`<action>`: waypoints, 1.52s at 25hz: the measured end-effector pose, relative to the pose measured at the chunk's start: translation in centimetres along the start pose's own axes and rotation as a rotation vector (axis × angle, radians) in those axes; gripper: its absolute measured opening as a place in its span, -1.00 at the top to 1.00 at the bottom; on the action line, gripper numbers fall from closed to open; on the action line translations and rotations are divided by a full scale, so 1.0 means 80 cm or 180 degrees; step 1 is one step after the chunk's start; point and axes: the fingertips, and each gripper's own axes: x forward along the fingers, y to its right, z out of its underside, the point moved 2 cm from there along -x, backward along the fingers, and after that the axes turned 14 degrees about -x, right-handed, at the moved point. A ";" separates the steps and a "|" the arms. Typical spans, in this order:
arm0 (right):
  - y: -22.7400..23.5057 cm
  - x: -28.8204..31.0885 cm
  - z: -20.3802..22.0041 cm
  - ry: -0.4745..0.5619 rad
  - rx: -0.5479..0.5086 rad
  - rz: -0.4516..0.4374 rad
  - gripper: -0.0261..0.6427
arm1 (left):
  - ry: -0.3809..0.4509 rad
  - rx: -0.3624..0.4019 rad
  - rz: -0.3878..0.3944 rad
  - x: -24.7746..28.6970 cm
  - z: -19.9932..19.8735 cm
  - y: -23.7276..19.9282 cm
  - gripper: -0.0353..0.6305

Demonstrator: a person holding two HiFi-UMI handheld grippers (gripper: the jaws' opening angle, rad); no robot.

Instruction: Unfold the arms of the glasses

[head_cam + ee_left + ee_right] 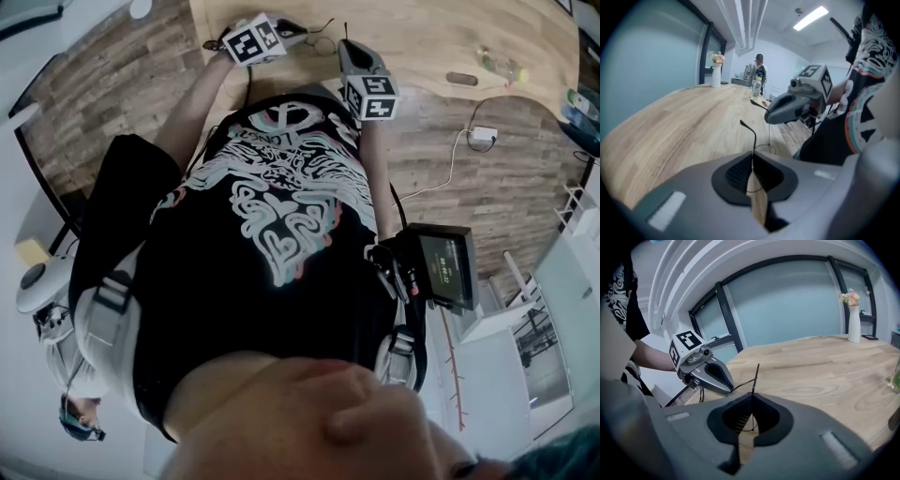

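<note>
Now your left gripper [752, 172] is clamped on a thin black arm of the glasses [754, 138]. Your right gripper [751, 417] pinches another thin black piece, holding them over the worktop [422, 37], top centre of the head view.

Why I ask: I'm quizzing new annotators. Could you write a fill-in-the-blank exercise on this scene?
1. The left gripper and the right gripper are each shut on a thin arm of the ____.
2. The white vase on the table holds ____.
3. The table top is made of ____.
Missing words: glasses; flowers; wood.
</note>
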 end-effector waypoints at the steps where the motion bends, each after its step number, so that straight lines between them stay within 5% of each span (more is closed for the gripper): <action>1: 0.000 0.000 0.000 -0.0012 0.0006 -0.0008 0.92 | 0.0026 -0.0058 0.0012 -0.001 -0.001 -0.001 0.90; 28: -0.001 0.012 -0.022 -0.0001 0.0517 -0.0057 0.92 | 0.1127 -0.1652 0.0530 -0.069 0.007 -0.056 0.90; 38: 0.002 0.014 -0.026 0.0009 0.0486 0.0000 0.92 | 0.1213 -0.1766 0.0606 -0.072 0.005 -0.061 0.90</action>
